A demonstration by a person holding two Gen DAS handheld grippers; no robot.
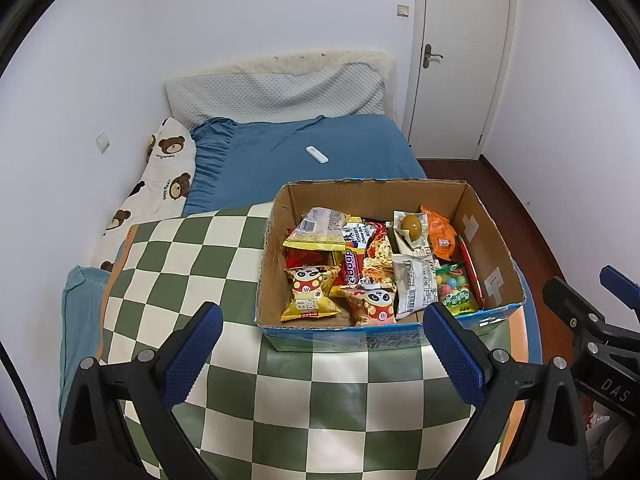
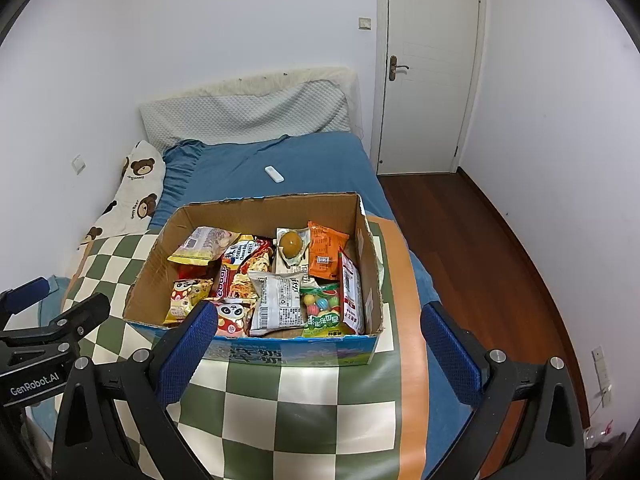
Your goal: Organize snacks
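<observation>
An open cardboard box (image 1: 492, 240) (image 2: 152, 272) stands on a green-and-white checkered cloth (image 1: 192, 264) (image 2: 304, 400). It holds several snack packets: yellow panda bags (image 1: 310, 294), a white barcode packet (image 1: 414, 286) (image 2: 278, 300), an orange packet (image 1: 442, 236) (image 2: 326, 254), a sealed egg (image 1: 411, 224) (image 2: 291, 245) and a candy bag (image 1: 456, 292) (image 2: 322, 314). My left gripper (image 1: 320, 352) is open in front of the box's near wall, holding nothing. My right gripper (image 2: 316, 356) is open too, also just short of the box. Each gripper shows at the other view's edge.
The cloth lies on a bed with a blue sheet (image 1: 304, 148) (image 2: 304, 164). A white remote (image 1: 317, 155) (image 2: 274, 174) rests on the sheet behind the box. A bear-print pillow (image 1: 160, 176) lies along the left wall. A white door (image 1: 460, 52) and wooden floor (image 2: 472, 248) are to the right.
</observation>
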